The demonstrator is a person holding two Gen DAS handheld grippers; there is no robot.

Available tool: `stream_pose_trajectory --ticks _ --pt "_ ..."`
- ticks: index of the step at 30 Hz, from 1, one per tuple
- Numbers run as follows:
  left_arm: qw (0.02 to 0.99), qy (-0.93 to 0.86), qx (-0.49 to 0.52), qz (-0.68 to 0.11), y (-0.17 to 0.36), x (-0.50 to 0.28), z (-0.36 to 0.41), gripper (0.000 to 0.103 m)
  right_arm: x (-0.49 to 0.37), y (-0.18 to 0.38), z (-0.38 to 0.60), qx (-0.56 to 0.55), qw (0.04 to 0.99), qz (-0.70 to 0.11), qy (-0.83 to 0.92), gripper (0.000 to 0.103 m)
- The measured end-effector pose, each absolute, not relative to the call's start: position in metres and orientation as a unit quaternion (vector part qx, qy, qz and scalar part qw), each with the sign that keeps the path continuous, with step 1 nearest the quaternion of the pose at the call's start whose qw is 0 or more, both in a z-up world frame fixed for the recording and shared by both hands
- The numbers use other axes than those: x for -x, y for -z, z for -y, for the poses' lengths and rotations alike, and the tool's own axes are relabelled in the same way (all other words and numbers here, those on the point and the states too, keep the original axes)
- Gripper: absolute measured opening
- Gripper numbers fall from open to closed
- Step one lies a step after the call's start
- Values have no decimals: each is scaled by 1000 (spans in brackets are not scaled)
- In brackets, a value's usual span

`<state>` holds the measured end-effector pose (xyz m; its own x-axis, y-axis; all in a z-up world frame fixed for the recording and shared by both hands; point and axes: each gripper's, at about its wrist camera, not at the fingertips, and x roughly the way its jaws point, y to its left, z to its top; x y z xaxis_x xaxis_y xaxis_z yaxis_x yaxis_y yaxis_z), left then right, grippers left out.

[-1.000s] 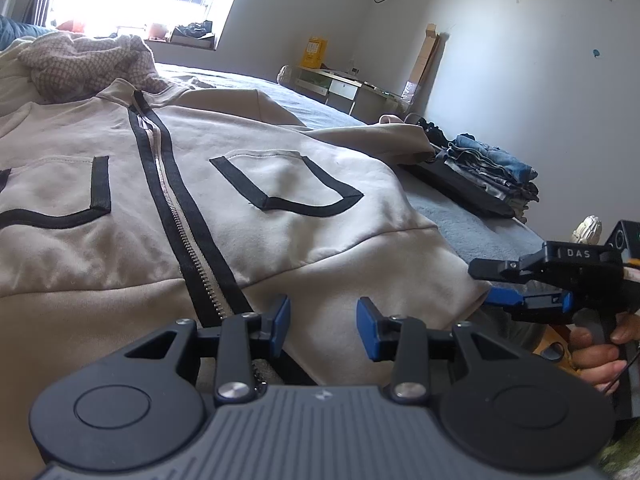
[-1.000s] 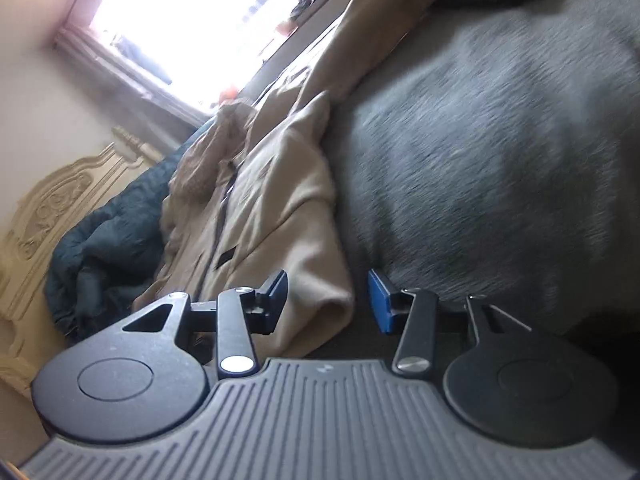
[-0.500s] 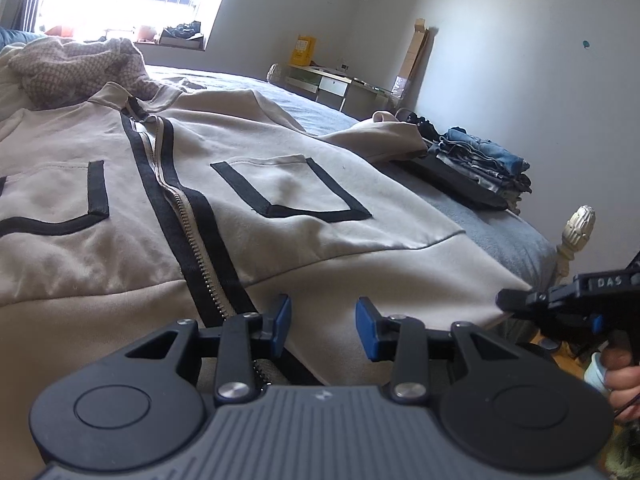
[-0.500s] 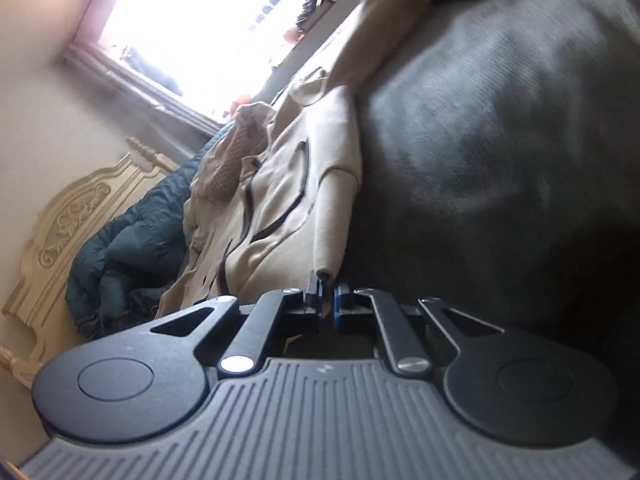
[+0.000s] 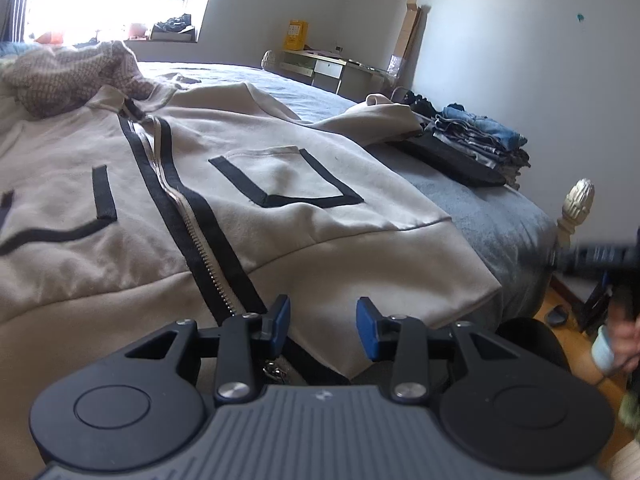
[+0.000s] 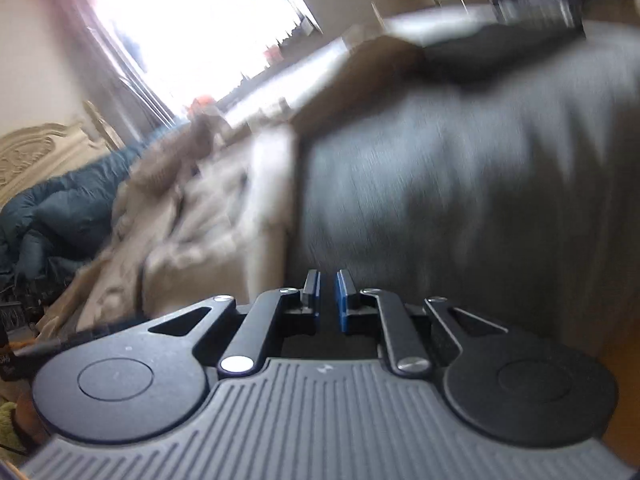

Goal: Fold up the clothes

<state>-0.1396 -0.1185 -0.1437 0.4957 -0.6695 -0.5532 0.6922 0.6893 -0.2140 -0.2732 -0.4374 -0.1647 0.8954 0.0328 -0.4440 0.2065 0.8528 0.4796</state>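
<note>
A beige zip jacket (image 5: 280, 184) with black trim lies spread front-up on the bed. My left gripper (image 5: 323, 320) hovers open over its bottom hem beside the zipper, with no cloth between the pads. In the left wrist view my right gripper (image 5: 600, 258) is a blur off the bed's right edge, held by a hand (image 5: 624, 336). In the blurred right wrist view my right gripper (image 6: 327, 292) has its jaws opening, a narrow gap between the pads and nothing in it. The jacket (image 6: 224, 208) lies ahead and to its left.
A stack of folded clothes (image 5: 476, 140) sits on the grey bed cover (image 5: 500, 216) at the far right, over the jacket's sleeve end. A knit garment (image 5: 68, 72) is heaped at the back left. A bedpost (image 5: 578, 204) marks the corner. A blue duvet (image 6: 60, 208) lies by the headboard (image 6: 32, 152).
My right gripper closed at the jacket's hem corner, then drew back and rolled, and its jaws now stand slightly apart. The left gripper has hardly moved.
</note>
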Motion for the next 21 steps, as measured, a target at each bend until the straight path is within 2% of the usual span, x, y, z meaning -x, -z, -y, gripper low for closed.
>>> stream_pose_trajectory --ticks 5,9,13,18,21 --pt "870 408 -16 -278 130 153 119 43 225 139 404 -145 973 -178 -15 9" --pt "870 394 -16 -296 140 145 128 43 171 146 375 -66 978 -193 -38 9" --pt "861 396 9 -317 153 139 119 42 134 180 379 -50 953 -296 -39 7" --pt "848 422 64 -315 135 121 103 43 128 140 390 -40 955 -286 -66 10" --pt "841 439 96 -300 125 99 105 44 95 114 392 -40 959 -268 -78 10"
